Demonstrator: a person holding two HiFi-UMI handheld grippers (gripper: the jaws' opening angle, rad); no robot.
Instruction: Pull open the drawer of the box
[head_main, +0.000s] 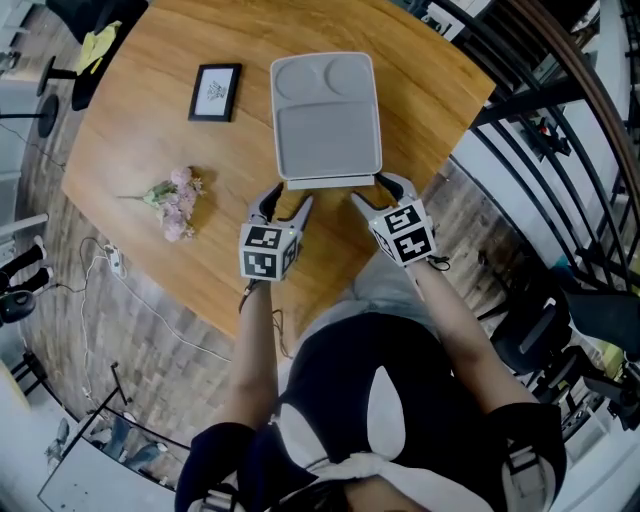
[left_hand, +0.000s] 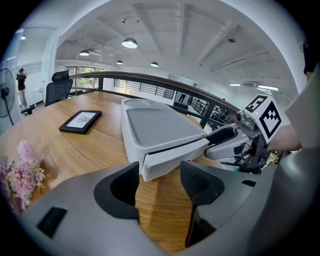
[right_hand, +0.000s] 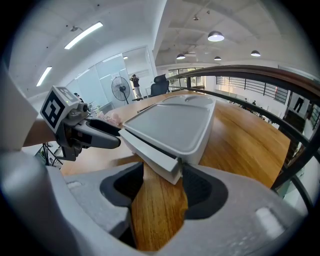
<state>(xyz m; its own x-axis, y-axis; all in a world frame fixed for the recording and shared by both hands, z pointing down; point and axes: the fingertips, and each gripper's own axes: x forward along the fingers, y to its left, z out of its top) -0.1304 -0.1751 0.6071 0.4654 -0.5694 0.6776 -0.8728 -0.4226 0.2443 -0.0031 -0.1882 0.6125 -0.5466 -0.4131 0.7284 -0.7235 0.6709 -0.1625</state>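
Both tongs are released: the left gripper (left_hand: 160, 182) is empty, and the right gripper (right_hand: 162, 182) straddles the near-right corner of the drawer (right_hand: 155, 157) of the pale grey plastic box (right_hand: 175, 125). A corner pull might jam it.

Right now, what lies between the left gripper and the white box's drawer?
Only bare wooden tabletop separates the left gripper from the white drawer front, per the left gripper view.

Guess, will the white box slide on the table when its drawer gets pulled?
Probably a little. The box looks like light plastic resting loose on the smooth wooden table, so it could skid. It is low and wide, so it likely won't tip.
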